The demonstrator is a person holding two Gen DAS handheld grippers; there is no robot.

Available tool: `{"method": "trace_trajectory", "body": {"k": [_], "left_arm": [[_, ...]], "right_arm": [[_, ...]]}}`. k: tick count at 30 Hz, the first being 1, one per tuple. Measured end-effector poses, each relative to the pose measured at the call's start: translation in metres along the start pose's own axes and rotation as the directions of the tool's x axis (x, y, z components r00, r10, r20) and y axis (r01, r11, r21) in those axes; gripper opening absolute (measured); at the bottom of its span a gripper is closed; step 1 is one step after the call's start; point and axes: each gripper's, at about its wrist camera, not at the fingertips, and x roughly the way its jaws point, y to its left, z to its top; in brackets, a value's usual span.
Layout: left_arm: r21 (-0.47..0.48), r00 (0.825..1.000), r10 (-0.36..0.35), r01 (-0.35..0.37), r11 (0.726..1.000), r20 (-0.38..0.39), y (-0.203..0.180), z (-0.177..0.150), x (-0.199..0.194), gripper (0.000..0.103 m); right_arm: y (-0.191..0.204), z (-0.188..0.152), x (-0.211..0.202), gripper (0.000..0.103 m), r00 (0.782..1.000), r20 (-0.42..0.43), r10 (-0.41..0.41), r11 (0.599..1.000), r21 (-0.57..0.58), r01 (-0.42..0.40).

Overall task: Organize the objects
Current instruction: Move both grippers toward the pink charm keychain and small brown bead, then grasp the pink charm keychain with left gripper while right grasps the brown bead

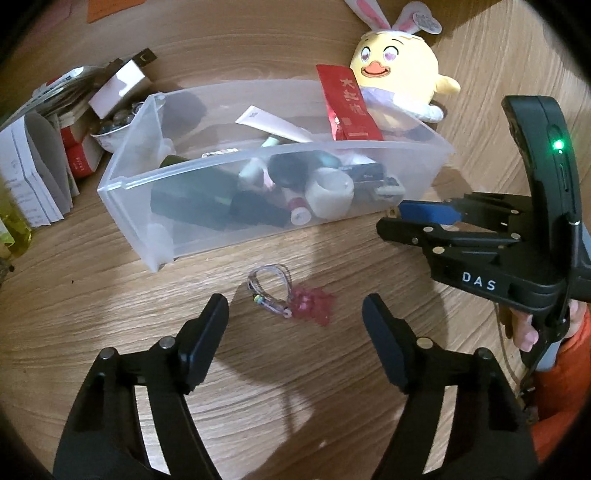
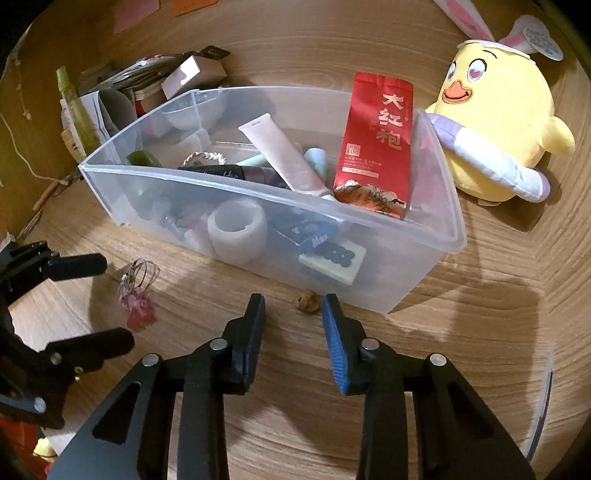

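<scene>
Left wrist view: the left gripper (image 1: 295, 314) is hovering with fingers spread wide, a pink charm bracelet (image 1: 291, 299) lying on the table (image 1: 258, 387) just beyond their tips, untouched. At 12 o'clock the clear bin (image 1: 236, 225) is holding clutter. Right wrist view: the right gripper (image 2: 293, 312) fingers are standing narrow, gripping nothing, a small brown nut (image 2: 306, 302) lying just beyond them.

Light wood-grain tabletop (image 2: 480, 332) fills both views, warm indoor light, soft shadows across the lower half. Upper left of the right wrist view: wood-toned wall with pink and orange sticky notes (image 2: 136, 13) on it, thin white cord (image 2: 22, 155) trailing down the left edge. Upper left of the left wrist view: clutter of paper booklets (image 1: 33, 177) and small boxes.
</scene>
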Motion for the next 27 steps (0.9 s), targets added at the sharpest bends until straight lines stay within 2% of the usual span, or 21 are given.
{"method": "trace_trajectory", "body": {"k": [5, 10, 12, 17, 20, 27], "left_arm": [[0.008, 0.999, -0.029, 0.029, 1.0, -0.026, -0.001, -0.001, 0.005, 0.058], [0.036, 0.999, -0.022, 0.023, 0.999, -0.033, -0.006, -0.001, 0.008, 0.057], [0.046, 0.999, -0.012, 0.014, 0.999, -0.03, -0.007, 0.0, 0.008, 0.054], [0.054, 1.0, 0.009, -0.008, 0.999, -0.017, -0.007, 0.002, 0.008, 0.032], [0.039, 1.0, 0.004, -0.004, 0.999, -0.015, -0.003, 0.004, 0.007, 0.023], [0.012, 1.0, 0.017, -0.017, 1.0, 0.008, 0.002, 0.002, 0.003, 0.023]], "right_arm": [[0.008, 0.002, 0.002, 0.025, 1.0, 0.001, -0.023, 1.0, -0.012, 0.023], [0.018, 0.003, 0.004, 0.014, 1.0, 0.002, -0.015, 0.998, -0.056, 0.015], [0.023, 0.003, 0.005, 0.013, 1.0, 0.003, -0.012, 0.997, -0.079, 0.013], [0.025, 0.007, 0.008, 0.013, 1.0, 0.002, 0.018, 0.997, -0.081, -0.018], [0.025, 0.008, 0.007, 0.013, 1.0, 0.013, 0.018, 0.997, -0.078, -0.017], [0.027, 0.004, -0.005, 0.013, 0.999, 0.049, 0.024, 0.997, -0.076, -0.02]]}}
